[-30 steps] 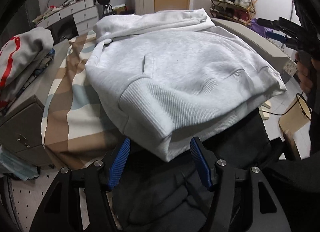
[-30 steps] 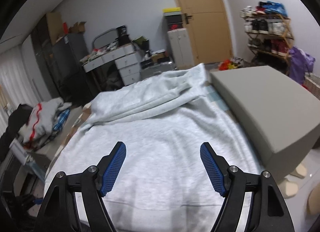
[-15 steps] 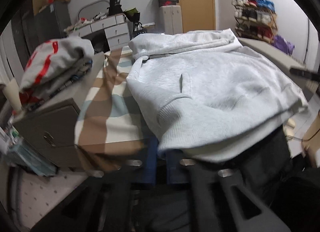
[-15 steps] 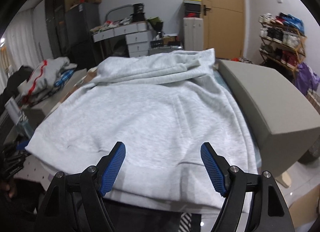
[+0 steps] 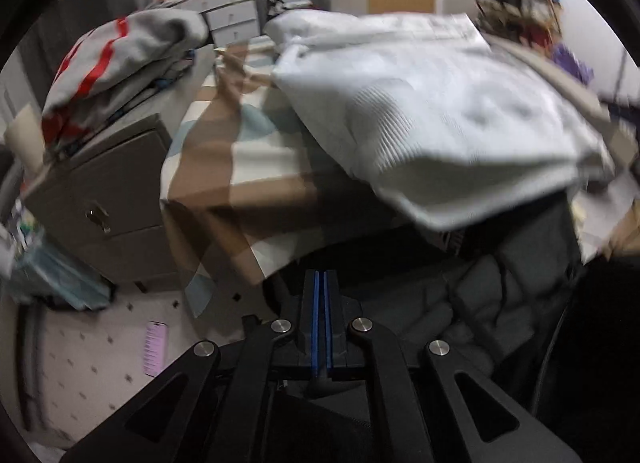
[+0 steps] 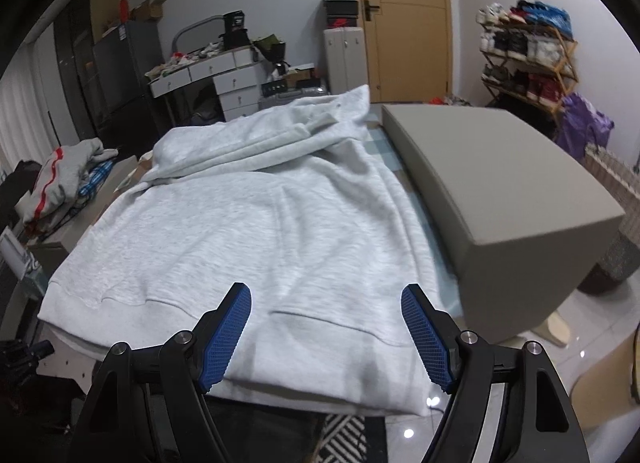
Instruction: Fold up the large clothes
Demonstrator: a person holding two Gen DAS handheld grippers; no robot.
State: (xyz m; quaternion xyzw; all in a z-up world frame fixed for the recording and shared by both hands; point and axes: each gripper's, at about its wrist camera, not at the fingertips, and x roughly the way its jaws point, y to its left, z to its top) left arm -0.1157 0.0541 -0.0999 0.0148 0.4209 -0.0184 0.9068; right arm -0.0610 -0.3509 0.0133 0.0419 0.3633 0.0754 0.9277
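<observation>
A large light grey hoodie lies spread on the table, its hood bunched at the far end and its ribbed hem hanging over the near edge. In the blurred left wrist view the hoodie lies up and to the right, away from my left gripper. That gripper is shut, its blue pads pressed together with nothing between them, low in front of the table's edge. My right gripper stands open just above the hem, one finger on each side, nothing between them.
A checked brown, white and blue cloth covers the table. A grey box flanks the hoodie on the right. On a grey cabinet at the left lies a pile of clothes. A pink object is on the floor.
My left gripper has shut and pulled back and leftward from the hoodie's hem corner, holding nothing. My right gripper stayed open and dropped back toward the near hem.
</observation>
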